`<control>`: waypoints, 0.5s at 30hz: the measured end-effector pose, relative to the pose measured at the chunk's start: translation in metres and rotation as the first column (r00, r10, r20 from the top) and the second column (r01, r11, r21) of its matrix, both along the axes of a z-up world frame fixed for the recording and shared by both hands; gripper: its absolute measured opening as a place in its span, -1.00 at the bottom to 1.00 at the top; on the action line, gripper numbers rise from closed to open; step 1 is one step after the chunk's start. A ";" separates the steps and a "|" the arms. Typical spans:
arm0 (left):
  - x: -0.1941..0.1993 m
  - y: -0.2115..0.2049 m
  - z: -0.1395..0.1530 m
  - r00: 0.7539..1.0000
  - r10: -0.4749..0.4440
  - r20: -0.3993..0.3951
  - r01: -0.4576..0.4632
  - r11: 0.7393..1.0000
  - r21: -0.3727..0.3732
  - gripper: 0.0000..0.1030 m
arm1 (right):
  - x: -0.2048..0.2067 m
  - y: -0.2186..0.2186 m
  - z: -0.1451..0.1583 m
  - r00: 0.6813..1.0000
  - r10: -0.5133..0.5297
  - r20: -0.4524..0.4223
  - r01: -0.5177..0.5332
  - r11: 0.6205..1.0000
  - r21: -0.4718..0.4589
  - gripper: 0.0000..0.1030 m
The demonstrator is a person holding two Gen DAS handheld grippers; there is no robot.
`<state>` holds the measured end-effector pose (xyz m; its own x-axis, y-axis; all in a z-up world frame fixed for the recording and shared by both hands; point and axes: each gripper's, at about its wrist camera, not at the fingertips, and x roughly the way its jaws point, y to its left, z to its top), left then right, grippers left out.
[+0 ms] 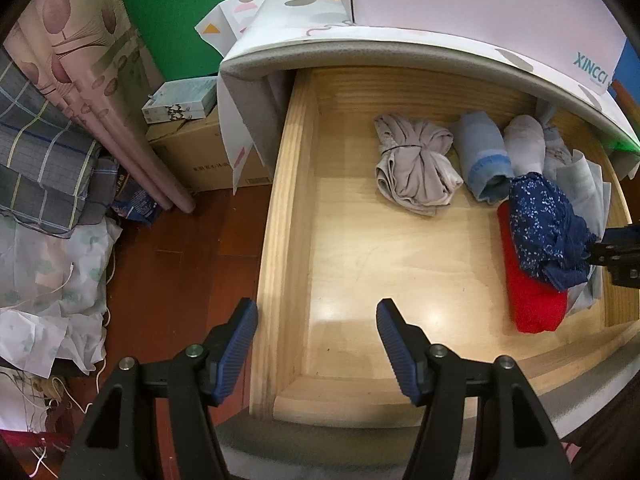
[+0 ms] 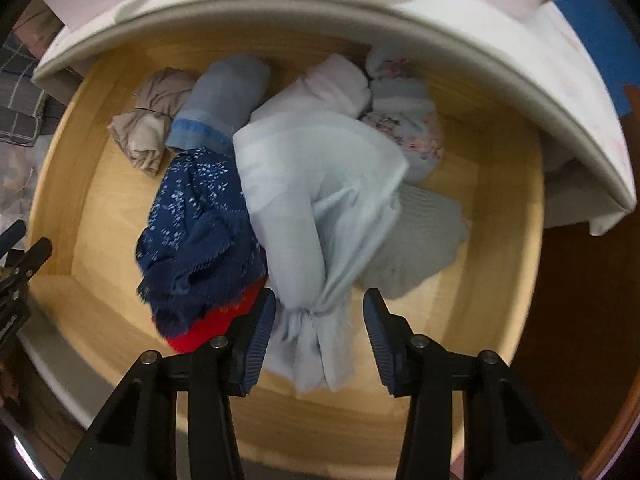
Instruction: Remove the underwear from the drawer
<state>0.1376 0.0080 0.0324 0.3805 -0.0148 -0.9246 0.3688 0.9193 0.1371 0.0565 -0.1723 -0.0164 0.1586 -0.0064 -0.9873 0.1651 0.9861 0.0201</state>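
Wooden drawer [image 1: 288,184] with rolled underwear [image 2: 320,208], both jaws parted, grasping nothing

Green wall [image 1: 168,20], reddish wooden floor [image 1: 180,264]

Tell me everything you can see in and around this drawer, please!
Drawer: one, pale wood, pulled open.
Beige bundle: one, beige, back left.
Blue roll: one, light blue, beside it.
Navy cloth: one, white-speckled, atop red cloth.
Red cloth: one, red, front right.
Pale cloth: one, pale blue, between right fingers.
Flowery bundle: one, pink-patterned, back right.
Cardboard box: one, brown, floor left.
Left gripper: one, black, blue fingers, open.
Right gripper: one, same, open around pale cloth.
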 end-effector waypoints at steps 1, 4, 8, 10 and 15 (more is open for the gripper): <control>0.001 -0.001 0.000 1.000 -0.001 -0.005 0.001 1.000 0.002 0.23 | 0.003 0.001 -0.003 1.000 0.001 -0.007 -0.001 1.000 -0.001 -0.17; 0.003 -0.005 -0.001 1.000 -0.002 -0.009 0.002 1.000 0.005 0.23 | 0.010 0.004 -0.015 0.999 0.006 -0.034 -0.006 1.000 0.001 -0.17; 0.002 -0.014 0.002 1.000 -0.008 -0.014 0.008 1.000 -0.002 0.23 | 0.013 0.006 -0.025 0.999 0.006 -0.054 -0.006 1.000 0.008 -0.24; 0.001 -0.020 0.004 1.000 -0.015 -0.017 0.015 1.000 -0.008 0.23 | 0.012 0.007 -0.024 0.998 0.015 -0.055 -0.015 1.000 0.003 -0.31; -0.001 -0.039 0.010 0.999 -0.034 -0.016 0.033 0.999 -0.028 0.23 | -0.003 -0.005 -0.022 0.996 -0.007 -0.087 0.005 1.000 -0.023 -0.43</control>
